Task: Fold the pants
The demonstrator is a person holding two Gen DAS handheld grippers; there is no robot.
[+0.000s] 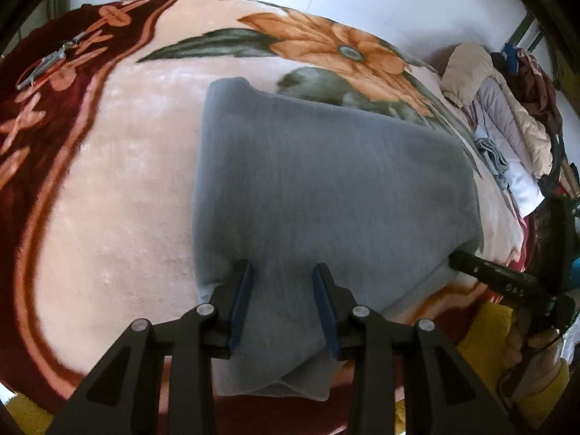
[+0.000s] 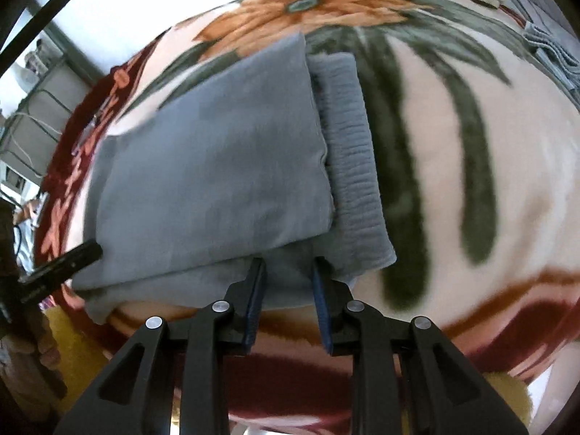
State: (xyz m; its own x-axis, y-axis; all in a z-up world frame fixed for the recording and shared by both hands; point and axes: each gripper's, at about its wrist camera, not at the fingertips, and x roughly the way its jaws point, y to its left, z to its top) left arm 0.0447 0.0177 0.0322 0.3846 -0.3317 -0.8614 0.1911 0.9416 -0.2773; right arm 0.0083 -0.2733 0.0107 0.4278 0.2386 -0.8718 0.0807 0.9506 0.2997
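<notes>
The grey pants point(image 1: 326, 181) lie folded on a floral blanket point(image 1: 108, 181) spread over the bed, their ribbed waistband point(image 2: 353, 159) showing at the right edge of the stack. The left hand-held gripper point(image 1: 282, 304) stands partly open over the near left part of the pants, cloth between its blue pads, though a pinch cannot be told. The right hand-held gripper point(image 2: 288, 301) is likewise partly open at the near edge beside the waistband, its hold equally unclear.
</notes>
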